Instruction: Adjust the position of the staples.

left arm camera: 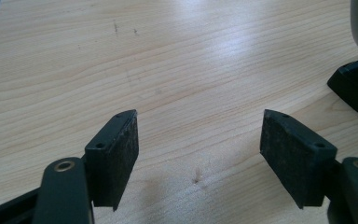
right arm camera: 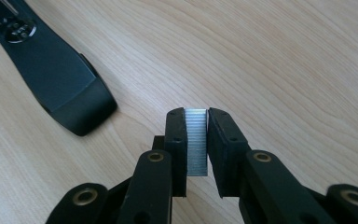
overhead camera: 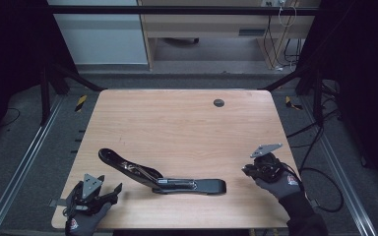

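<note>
Staples: while the right gripper (right arm camera: 196, 140) holds it, a shiny silver strip of staples (right arm camera: 196, 142) sits squeezed between the two black pads, standing on its thin edge above the wood.
Right gripper: closed tight on the strip of staples; in the high view it is at the right side of the table, near the front (overhead camera: 261, 167), in a hand with a grey glove.
Stapler: a long black stapler (overhead camera: 160, 177) lies near the front middle of the table, swung open. Its flat base lies on the wood and its top arm tilts up and away to the left. Its rounded black end (right arm camera: 74, 100) is near the right gripper but not touching it.
Left gripper: its pads stand wide apart with bare wood between them (left arm camera: 199, 140); it holds nothing. In the high view it rests at the front left corner (overhead camera: 94, 192), near the stapler but apart from it.
Table: a light wooden top (overhead camera: 177, 123) with a small dark round hole (overhead camera: 218, 103) near the far edge.
</note>
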{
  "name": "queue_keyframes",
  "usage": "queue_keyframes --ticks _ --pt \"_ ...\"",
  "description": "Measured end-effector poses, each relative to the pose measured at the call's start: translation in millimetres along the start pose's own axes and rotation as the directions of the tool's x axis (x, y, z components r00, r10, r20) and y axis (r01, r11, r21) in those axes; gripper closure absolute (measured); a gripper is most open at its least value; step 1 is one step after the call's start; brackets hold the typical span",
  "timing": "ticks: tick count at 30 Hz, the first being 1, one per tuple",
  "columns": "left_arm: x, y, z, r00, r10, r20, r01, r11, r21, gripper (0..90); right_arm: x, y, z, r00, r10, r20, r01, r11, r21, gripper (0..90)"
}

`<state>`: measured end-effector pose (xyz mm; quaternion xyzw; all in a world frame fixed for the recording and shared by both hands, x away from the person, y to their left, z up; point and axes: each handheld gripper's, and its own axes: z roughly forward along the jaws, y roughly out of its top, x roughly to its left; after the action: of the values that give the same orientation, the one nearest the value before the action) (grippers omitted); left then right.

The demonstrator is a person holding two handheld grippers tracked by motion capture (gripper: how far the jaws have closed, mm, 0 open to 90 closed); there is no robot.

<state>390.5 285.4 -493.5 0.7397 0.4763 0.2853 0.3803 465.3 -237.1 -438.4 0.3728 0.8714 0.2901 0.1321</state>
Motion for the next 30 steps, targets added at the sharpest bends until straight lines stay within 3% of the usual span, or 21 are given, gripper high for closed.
queue_keyframes --ticks 14,30 --pt "0.6 -0.5 1.1 1.0 0.001 0.008 -0.001 1.0 0.004 27.5 14.3 12.9 -6.7 0.9965 -0.077 -0.033 0.075 0.9959 -0.05 78.2" --pt "0.2 -0.1 1.2 0.9999 0.002 0.011 -0.002 1.0 0.001 27.4 32.4 40.1 -14.0 0.9731 -0.224 -0.056 0.219 0.9727 -0.076 78.2"
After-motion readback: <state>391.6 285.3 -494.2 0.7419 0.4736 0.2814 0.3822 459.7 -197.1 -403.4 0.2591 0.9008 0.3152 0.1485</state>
